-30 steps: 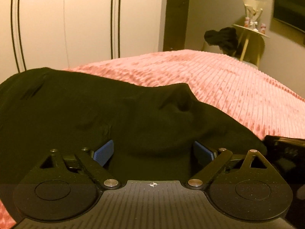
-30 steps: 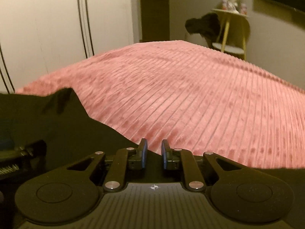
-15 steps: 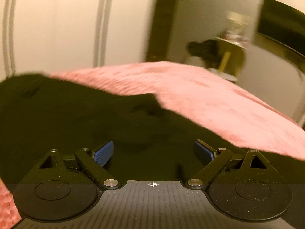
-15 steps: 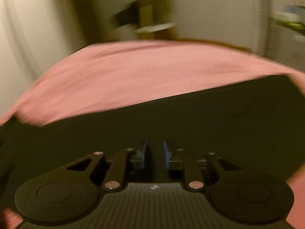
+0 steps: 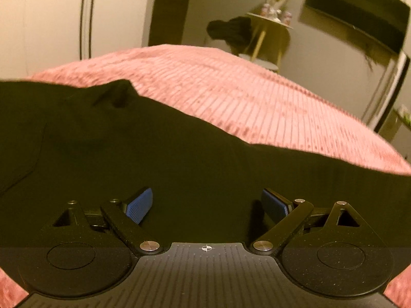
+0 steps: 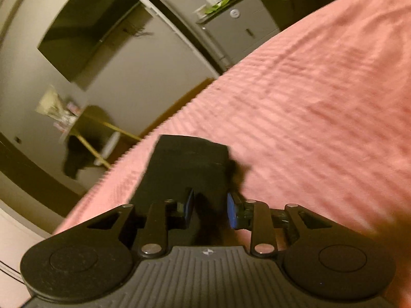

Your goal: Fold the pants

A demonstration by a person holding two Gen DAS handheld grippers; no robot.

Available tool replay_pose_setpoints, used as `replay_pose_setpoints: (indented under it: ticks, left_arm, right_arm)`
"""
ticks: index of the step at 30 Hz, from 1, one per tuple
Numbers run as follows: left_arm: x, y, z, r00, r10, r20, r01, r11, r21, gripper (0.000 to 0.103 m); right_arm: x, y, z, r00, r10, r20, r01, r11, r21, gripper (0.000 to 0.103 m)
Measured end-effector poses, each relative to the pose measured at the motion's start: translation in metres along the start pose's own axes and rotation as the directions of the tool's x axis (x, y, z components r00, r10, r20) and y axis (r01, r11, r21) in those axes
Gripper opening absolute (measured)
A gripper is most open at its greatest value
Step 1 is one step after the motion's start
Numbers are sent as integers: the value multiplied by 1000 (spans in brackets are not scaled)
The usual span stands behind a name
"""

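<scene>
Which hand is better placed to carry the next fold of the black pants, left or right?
Right, probably. The right tool has a strip of the black pants between its closing pads, out over the pink bedspread. The left tool stands wide open above the cloth, gripping nothing.

Pink ribbed bed (image 5: 257, 97), wall-mounted television (image 5: 359, 10)

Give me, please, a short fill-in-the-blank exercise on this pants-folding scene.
1. The black pants lie on a ribbed bedspread coloured ____.
2. The left gripper has its jaws wide ____.
3. Black cloth sits between the blue pads of the ____ gripper.

Missing words: pink; open; right
</scene>
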State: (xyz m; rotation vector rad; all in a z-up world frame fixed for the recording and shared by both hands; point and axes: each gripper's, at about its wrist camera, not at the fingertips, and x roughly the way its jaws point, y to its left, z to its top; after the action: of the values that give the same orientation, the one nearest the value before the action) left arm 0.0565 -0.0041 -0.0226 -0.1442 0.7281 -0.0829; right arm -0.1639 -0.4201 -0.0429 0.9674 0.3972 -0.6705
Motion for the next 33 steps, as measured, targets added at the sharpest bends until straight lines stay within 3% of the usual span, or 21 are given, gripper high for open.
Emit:
replay_pose_setpoints:
  ticks: [2, 7, 12, 15, 19, 21, 23, 25, 28, 30, 33]
  left_arm:
    - [-1, -3, -2, 1000, 3, 4, -4, 1000, 20, 95]
    - [-5, -4, -5, 1000, 4, 11, -4, 1000, 9, 95]
    - [-10, -3, -1, 999, -1, 38, 1, 1000, 4, 95]
    - [-21, -5, 1, 995, -19, 93, 19, 1000, -1, 95]
    - [-29, -8, 2, 991, -63, 117, 68, 997, -37, 96]
    - [-25, -11, 1, 993, -61, 100, 63, 998, -17, 96]
    - [-21, -13, -1, 996, -38, 86, 37, 999, 13, 96]
    - [-18, -12, -1, 997, -29, 77, 28, 999, 15, 96]
    - [-15, -8, -1, 997, -36, 63, 37, 999, -4, 96]
    - [-15, -6, -1, 996, -73, 55, 75, 997, -20, 96]
    - [-16, -5, 0, 985, -172, 28, 173, 984, -48, 97]
  right_arm:
    - [3, 5, 0, 1000, -11, 10, 11, 1000, -27, 10]
    - [11, 9, 3, 1000, -24, -4, 24, 998, -55, 14]
    - [-9, 41, 9, 998, -50, 30, 55, 983, -178, 7]
    - [-25, 71, 14, 997, 27, 75, -6, 963, -268, 5]
    - [-39, 85, 25, 979, 163, 125, -122, 951, -283, 5]
    - [-34, 80, 26, 985, 103, 141, -60, 957, -283, 5]
    - [-23, 69, 23, 993, -33, 116, 63, 964, -259, 6]
    - [-14, 54, 16, 991, -114, 74, 129, 960, -249, 7]
    - [-10, 31, 11, 991, -132, 21, 133, 975, -177, 12]
    - [-8, 16, 11, 993, -118, -23, 116, 988, -99, 30]
    - [-5, 4, 12, 997, -57, -57, 56, 998, -23, 47]
